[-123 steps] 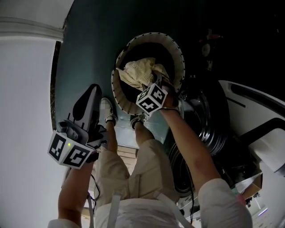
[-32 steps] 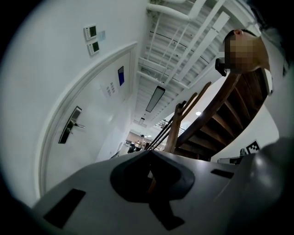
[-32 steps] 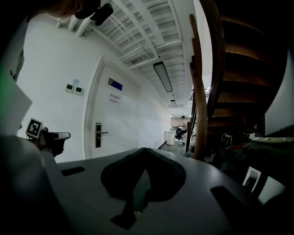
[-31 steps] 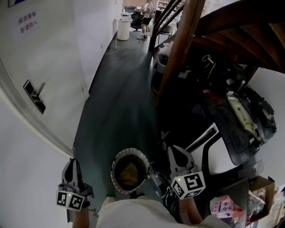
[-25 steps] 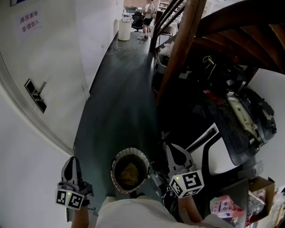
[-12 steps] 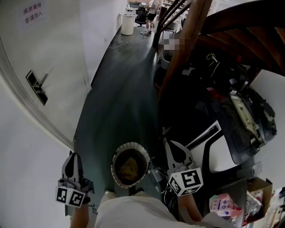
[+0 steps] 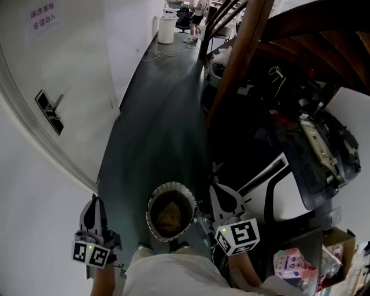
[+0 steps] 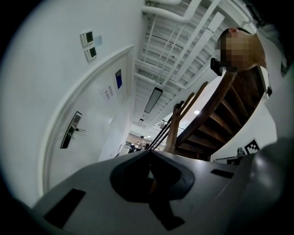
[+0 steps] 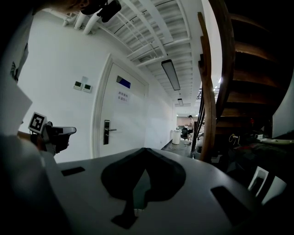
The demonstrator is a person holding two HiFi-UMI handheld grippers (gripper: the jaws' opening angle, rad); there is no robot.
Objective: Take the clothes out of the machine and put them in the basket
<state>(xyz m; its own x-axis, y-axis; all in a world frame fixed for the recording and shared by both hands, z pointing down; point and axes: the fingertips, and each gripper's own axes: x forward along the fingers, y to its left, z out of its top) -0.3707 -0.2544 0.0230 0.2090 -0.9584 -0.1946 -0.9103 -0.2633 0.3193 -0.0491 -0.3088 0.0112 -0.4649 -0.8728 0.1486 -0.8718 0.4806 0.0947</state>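
Observation:
A round woven basket stands on the dark floor by my feet, with a yellowish cloth lying inside it. The white and black machine is at the right; its opening is hidden from view. My left gripper hangs left of the basket, shut and empty, its jaws meeting at the tip. My right gripper is just right of the basket, between it and the machine, also shut with nothing held. Both point out along the corridor.
A white door with a handle lines the left wall. A wooden stair post and dark clutter under the stairs fill the right. A cardboard box sits at lower right. A white bin and a person are far down the corridor.
Earlier my right gripper was down in the basket at the cloth; it is out of the basket and empty. Over the last second it drifted slightly left. The left gripper stayed put.

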